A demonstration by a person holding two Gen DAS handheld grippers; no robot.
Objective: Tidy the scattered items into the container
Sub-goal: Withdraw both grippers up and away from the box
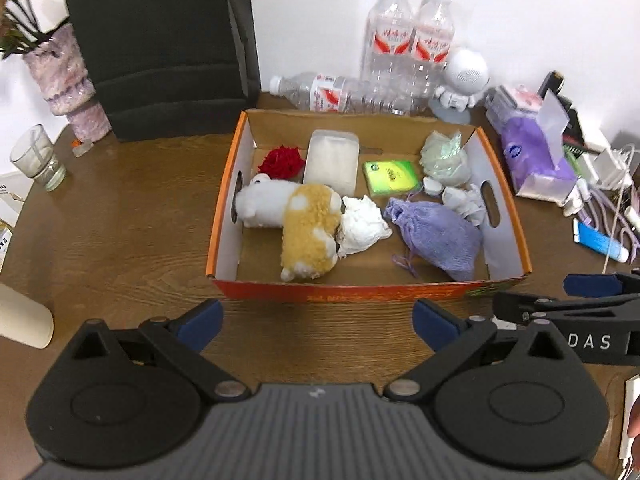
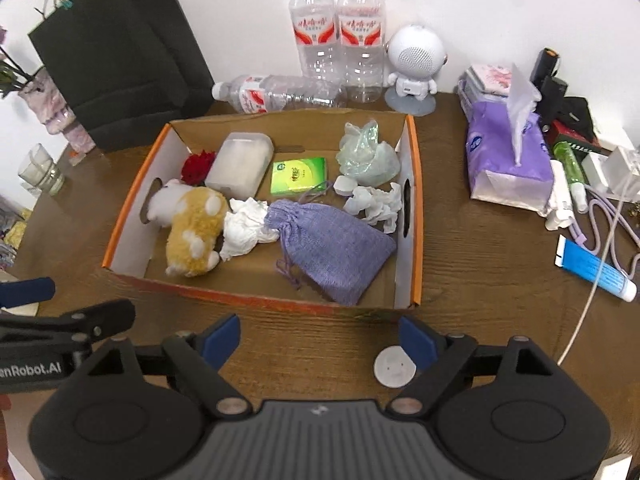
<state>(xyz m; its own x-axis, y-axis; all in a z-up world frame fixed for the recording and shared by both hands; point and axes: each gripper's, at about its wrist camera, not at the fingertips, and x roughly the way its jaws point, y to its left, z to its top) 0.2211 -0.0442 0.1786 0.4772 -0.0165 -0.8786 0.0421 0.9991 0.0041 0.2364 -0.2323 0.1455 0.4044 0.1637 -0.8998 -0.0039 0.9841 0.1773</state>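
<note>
Both grippers empty above the near edge of the table, the box full.

The left gripper and the right gripper hang with jaws spread wide and nothing between them, just short of the cardboard box, which sits mid-table toward the back edge. Inside it: a plush toy against the left wall, a crumpled tissue touching it, a purple drawstring pouch toward the near right corner, a green packet, a white plastic case, a red flower in the far left corner and a crumpled plastic bag at the far right. A small white disc (what it is, I cannot tell) lies on the table in front of the box.
</note>
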